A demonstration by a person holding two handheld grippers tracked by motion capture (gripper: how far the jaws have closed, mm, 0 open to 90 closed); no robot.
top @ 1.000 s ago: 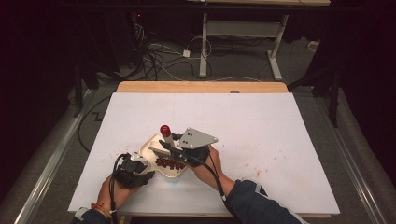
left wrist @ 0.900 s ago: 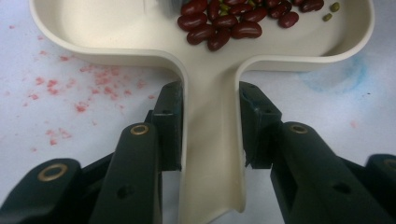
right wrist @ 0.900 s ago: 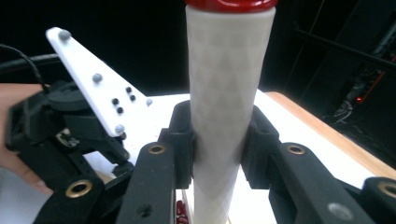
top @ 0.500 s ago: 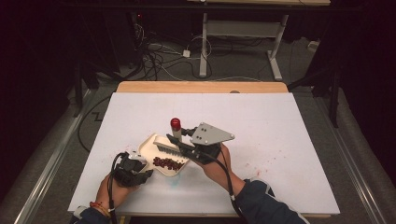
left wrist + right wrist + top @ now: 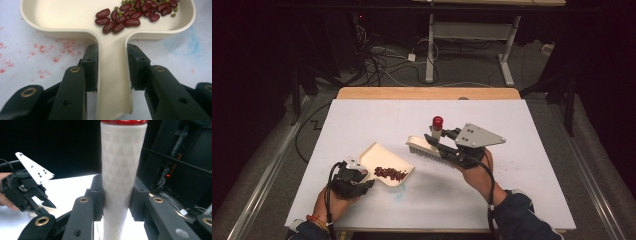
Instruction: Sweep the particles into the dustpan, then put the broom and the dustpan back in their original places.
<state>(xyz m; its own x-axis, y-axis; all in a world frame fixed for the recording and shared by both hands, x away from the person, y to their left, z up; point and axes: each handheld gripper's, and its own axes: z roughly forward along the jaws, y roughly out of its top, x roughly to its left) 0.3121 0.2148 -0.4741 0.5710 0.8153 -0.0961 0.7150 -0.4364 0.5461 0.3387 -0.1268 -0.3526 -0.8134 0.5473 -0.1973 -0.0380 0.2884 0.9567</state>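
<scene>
A cream dustpan [image 5: 379,156] lies on the white table at the front left, holding a heap of red beans [image 5: 390,173]. My left gripper [image 5: 364,177] is shut on the dustpan's handle [image 5: 113,75], a pad pressing each side; the red beans [image 5: 125,17] are mixed with a few small green ones. To the right, lifted off the table, my right gripper [image 5: 438,141] is shut on the brush handle [image 5: 122,170], a white stem with a red cap [image 5: 438,121]. The brush head [image 5: 426,148] hangs just right of the dustpan, bristles down. The left gripper [image 5: 47,203] appears farther off in the right gripper view.
The table [image 5: 537,130] carries faint red stains [image 5: 62,45] and a blue smudge [image 5: 187,45] beside the dustpan. A wooden strip [image 5: 427,93] runs along the far edge. Beyond it are cables [image 5: 382,55] on the floor and desk legs [image 5: 430,50].
My right gripper has carried the brush up and to the right, off the dustpan. The left gripper and the dustpan have stayed in place.
</scene>
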